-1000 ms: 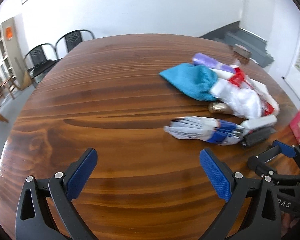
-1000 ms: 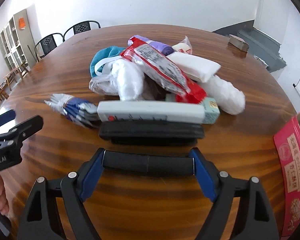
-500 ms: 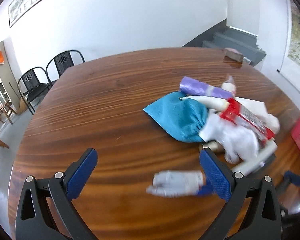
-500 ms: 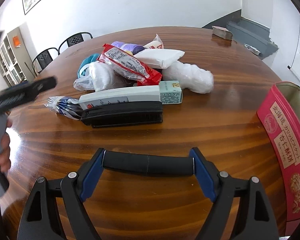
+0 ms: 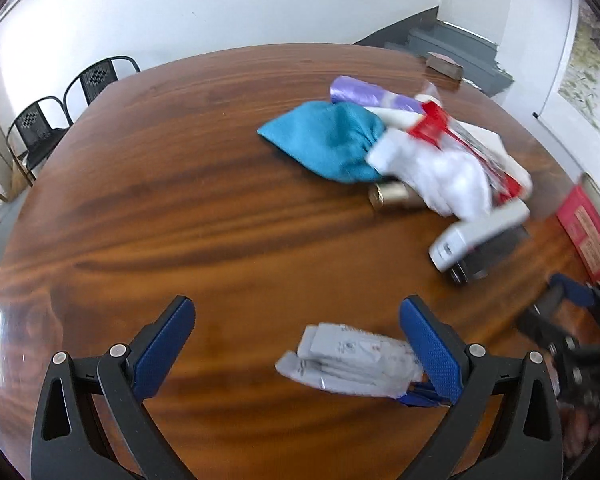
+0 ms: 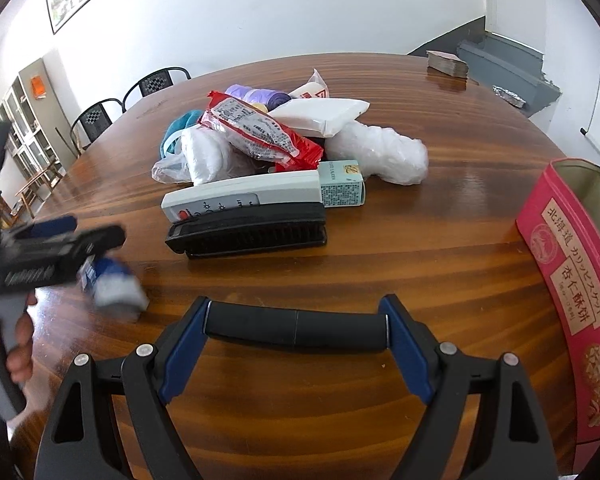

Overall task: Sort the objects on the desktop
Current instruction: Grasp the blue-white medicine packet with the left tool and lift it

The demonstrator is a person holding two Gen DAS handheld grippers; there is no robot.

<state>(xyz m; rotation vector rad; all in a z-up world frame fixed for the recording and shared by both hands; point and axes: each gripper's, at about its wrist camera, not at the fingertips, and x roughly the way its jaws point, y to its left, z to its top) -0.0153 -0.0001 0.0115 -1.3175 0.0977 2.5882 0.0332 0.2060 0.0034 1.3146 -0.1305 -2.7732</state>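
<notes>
Left gripper fingers spread wide, nothing pressed between them; grey-white packet with blue end lies on the wood surface just inside the right finger, contact unclear from blur. Right gripper fingers clamped on a black cylindrical bar, held above the surface. Ahead: black comb-like tool touching white remote, clutter pile behind with red snack bag and teal cloth. Red biscuit tin at right edge.

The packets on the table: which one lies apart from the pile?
The grey-and-blue packet, lying alone between the left gripper fingers. The red packet and white packet sit on the pile.
</notes>
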